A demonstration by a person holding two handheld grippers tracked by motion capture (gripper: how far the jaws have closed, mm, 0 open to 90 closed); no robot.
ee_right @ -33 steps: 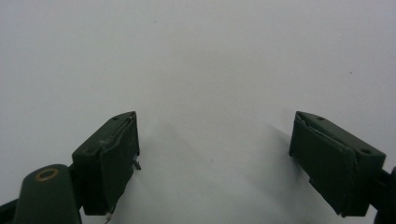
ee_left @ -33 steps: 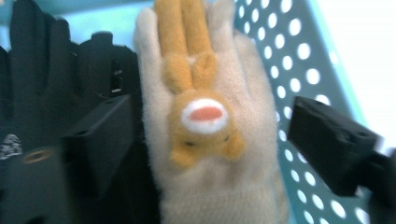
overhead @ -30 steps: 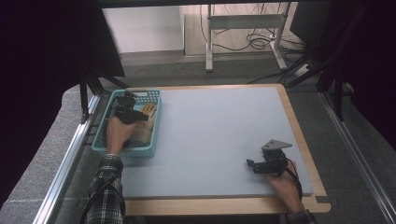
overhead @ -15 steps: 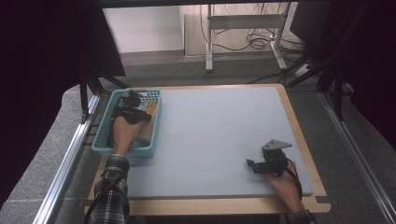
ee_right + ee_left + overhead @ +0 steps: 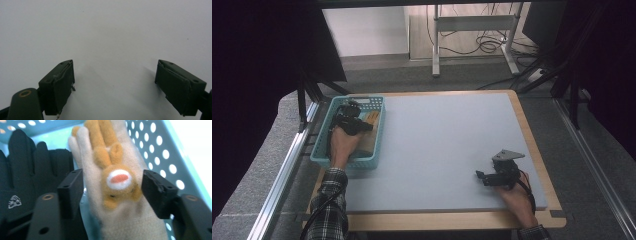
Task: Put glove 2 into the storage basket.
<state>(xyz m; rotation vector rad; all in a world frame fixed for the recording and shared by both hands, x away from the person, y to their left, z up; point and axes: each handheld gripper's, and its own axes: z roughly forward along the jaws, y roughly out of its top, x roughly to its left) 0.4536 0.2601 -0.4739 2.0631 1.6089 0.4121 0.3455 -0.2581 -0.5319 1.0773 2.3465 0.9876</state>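
Note:
A cream knitted glove [image 5: 117,180] with an orange animal face lies in the teal perforated basket [image 5: 319,155], beside a black glove [image 5: 30,177]. My left gripper [image 5: 112,192] reaches into the basket [image 5: 160,147] and hangs over the cream glove [image 5: 371,120]. Its jaws have just been opening and now stand apart on either side of the glove, the pads not pressing on it. In the high view, the left gripper [image 5: 354,120] sits at the basket's middle. My right gripper [image 5: 481,176] rests low over the grey mat at the front right, open [image 5: 115,82] with nothing between its jaws.
The grey mat [image 5: 447,140] covers the wooden table [image 5: 437,220]. The basket stands at the mat's left edge. A metal rail [image 5: 282,175] runs along the table's left side. Beyond the far edge are a stand's legs and cables [image 5: 477,45] on the floor.

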